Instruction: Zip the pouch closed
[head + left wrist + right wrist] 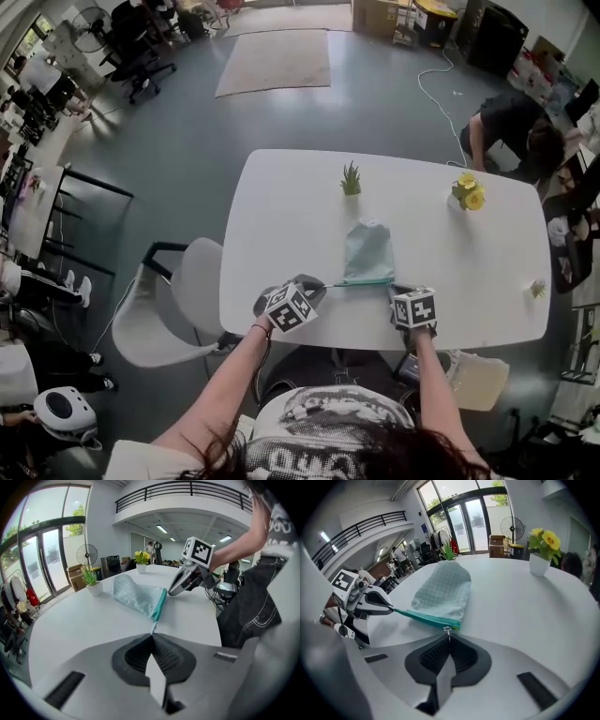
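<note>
The pouch (367, 249) is pale mint fabric with a fine check. It lies on the white table (281, 216), its rounded closed end pointing away from the person. Its teal zipper band (361, 281) runs along the near edge (drawn into a straight, taut line). One end is pinched in the left gripper (323, 286), and the metal pull (448, 630) at the other end is in the right gripper (395, 291).

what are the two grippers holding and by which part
Both hold the pouch. The left gripper pinches the tail end of its teal zipper strip; the right gripper pinches the metal zipper pull at the opposite end.
</note>
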Motion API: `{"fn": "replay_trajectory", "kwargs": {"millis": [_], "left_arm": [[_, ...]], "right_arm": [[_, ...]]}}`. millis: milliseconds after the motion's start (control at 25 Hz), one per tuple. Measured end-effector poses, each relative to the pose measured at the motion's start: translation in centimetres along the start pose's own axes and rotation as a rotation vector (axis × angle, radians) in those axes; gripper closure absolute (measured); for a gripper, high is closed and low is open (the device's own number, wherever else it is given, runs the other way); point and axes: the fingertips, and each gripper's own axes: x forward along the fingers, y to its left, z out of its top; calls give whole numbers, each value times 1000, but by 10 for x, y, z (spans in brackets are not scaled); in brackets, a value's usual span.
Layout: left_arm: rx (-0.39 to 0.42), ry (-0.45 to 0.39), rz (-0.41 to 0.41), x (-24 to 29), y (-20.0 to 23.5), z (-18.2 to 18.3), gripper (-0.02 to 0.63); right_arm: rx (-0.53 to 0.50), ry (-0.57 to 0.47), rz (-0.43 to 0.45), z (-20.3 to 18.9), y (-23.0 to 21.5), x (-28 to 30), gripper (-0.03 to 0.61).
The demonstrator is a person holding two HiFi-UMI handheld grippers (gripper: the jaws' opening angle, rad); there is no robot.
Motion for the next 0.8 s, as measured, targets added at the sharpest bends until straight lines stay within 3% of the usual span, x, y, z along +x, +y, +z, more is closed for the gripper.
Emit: {"fn": "replay_trajectory", "kwargs": {"millis": [200,360,400,440,480,520,800], "left_arm": [[-15,20,36,1,3,-2,601],[-34,-19,103,-2,6,0,600],[-45,-31,113,-4,6,-1,587],[-65,-42,114,-6,5,-2,518],[-89,-52,108,-8,4,-3,457],[-113,-65,103,-12,1,-3,445],[-165,-190,147,-54,-9,16,525]], "right_arm": [[-15,-3,-28,-1,5,4,581],[-39,-39,-41,-1,10,-1,556],[-40,-39,-31,-2,14,-1,500],[-33,-39,-22,-3,17,-2,451],[-23,-44,-18,-4,19,-5,430],[-11,-58,-19,-4,21,-8,430],[26,-259,-2,20,55,-54,445]]}}
